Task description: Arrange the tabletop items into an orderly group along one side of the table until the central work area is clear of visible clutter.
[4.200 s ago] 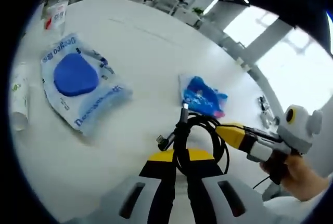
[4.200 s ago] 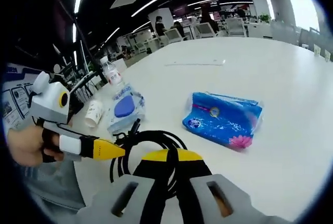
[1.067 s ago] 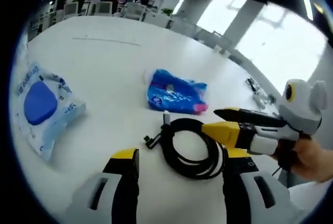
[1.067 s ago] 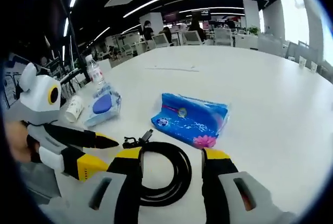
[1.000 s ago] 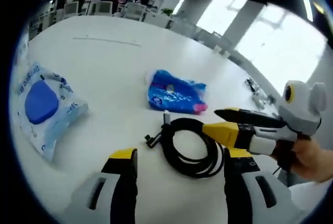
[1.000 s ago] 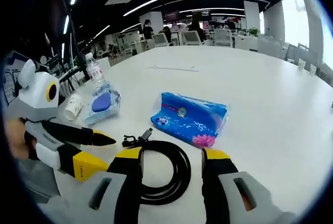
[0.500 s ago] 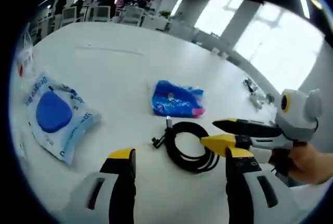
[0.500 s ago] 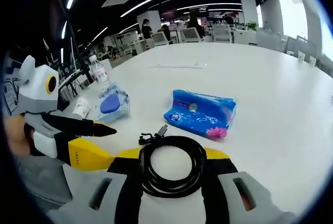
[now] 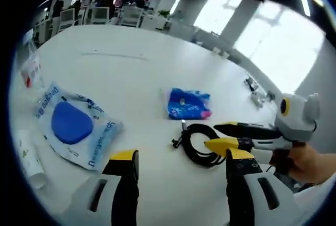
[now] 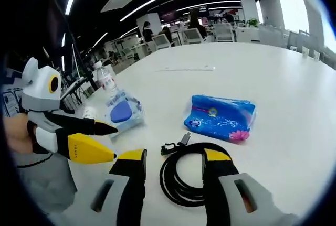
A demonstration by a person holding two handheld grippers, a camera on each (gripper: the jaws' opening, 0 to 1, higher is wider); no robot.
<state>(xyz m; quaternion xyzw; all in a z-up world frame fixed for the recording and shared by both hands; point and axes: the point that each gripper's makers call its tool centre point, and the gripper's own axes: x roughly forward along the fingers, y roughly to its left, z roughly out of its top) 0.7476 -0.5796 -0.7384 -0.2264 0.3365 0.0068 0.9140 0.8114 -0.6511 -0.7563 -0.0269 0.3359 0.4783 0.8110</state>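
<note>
Open-plan office, ceiling strip lights glaring off a broad white tabletop [image 10: 294,79] — the scene of a tidy-up in progress. Nearest the person lies a coiled black cable [image 10: 186,176], its plug ends poking out toward a blue tissue pack [image 10: 220,117] just beyond it. In the right gripper view the coil sits flat on the tabletop between the yellow-tipped jaws of the right claw [image 10: 173,159], which stand spread and grip nothing. In the left gripper view the left claw [image 9: 178,159] is likewise spread and empty, with the cable [image 9: 200,143] ahead and to the right of it, near the tips of the other claw.

Farther out, toward one edge, lies a wet-wipes pack [image 9: 74,130] with a blue lid. A paper cup [image 9: 27,158] lies on its side just beside it, and a water bottle [image 10: 107,82] stands close behind. That trio already reads as a loose group along the edge, while the cable and tissue pack sit apart in the middle — judged the clutter left to move. With both claws open and poised near the coil, the cable looks the likely next pick; being limp and looped, it may sag or uncoil unless several turns are pinched together.
</note>
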